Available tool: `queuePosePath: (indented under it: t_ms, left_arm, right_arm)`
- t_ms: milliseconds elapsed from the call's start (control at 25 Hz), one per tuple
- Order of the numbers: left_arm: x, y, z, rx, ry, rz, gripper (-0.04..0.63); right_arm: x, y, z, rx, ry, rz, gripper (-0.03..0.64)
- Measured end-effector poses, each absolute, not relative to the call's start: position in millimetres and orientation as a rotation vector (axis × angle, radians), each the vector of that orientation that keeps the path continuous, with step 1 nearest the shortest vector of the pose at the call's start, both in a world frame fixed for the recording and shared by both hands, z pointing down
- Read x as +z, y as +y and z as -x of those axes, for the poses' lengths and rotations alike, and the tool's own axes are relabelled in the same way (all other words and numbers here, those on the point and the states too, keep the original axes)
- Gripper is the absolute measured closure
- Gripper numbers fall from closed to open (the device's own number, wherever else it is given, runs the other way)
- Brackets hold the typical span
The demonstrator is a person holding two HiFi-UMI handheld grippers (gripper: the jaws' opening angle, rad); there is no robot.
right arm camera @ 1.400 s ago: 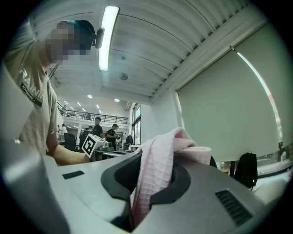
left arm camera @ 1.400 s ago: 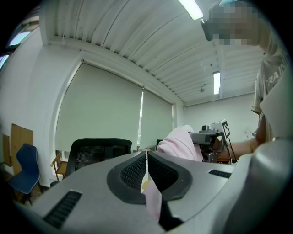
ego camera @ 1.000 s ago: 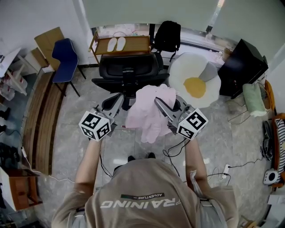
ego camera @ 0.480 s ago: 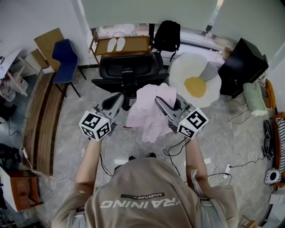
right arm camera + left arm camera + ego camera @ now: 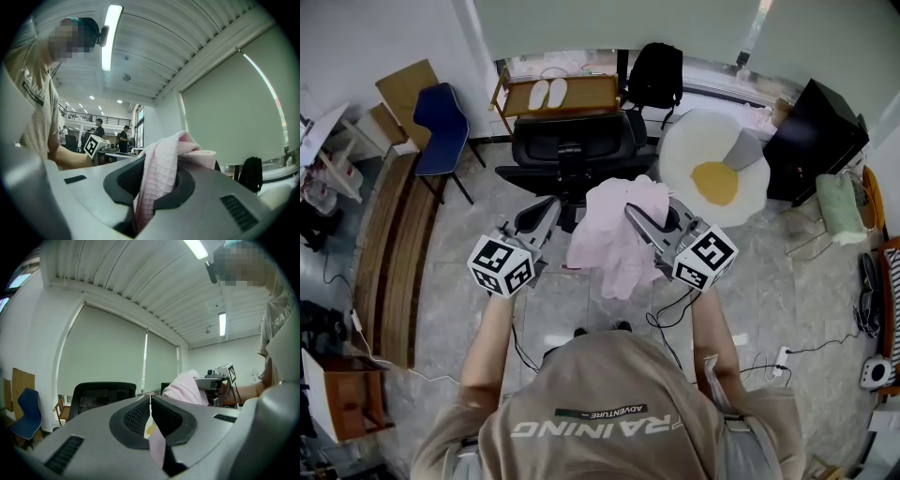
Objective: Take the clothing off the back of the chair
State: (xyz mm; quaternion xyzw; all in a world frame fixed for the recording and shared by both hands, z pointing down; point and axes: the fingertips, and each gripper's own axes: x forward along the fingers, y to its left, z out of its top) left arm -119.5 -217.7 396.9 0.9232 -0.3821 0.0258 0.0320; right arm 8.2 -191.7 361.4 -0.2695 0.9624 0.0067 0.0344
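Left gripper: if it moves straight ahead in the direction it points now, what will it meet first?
Most likely the black office chair: its backrest stands slightly left of where the left gripper points, and the head view shows it aimed there. Depth is unclear, so it might pass beside it.

head view: above the person, steeply down, chair [image 5: 570, 150] at 12 o'clock | left tongs [image 5: 150, 398] view: level, close along jaws, chair at 9 o'clock | right tongs [image 5: 161, 164] view: level, close | all share pink garment [image 5: 614, 234]
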Motion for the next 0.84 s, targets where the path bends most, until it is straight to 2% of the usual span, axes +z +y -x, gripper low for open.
queuePosePath:
  t_ms: [840]
  left_arm:
    - [387.8,-216.5,124.4,0.055,-1.214,-2.839,0.574]
  right_arm:
    - [369.7,-194.3,-5.8,-0.001,2.988,0.799,0.561]
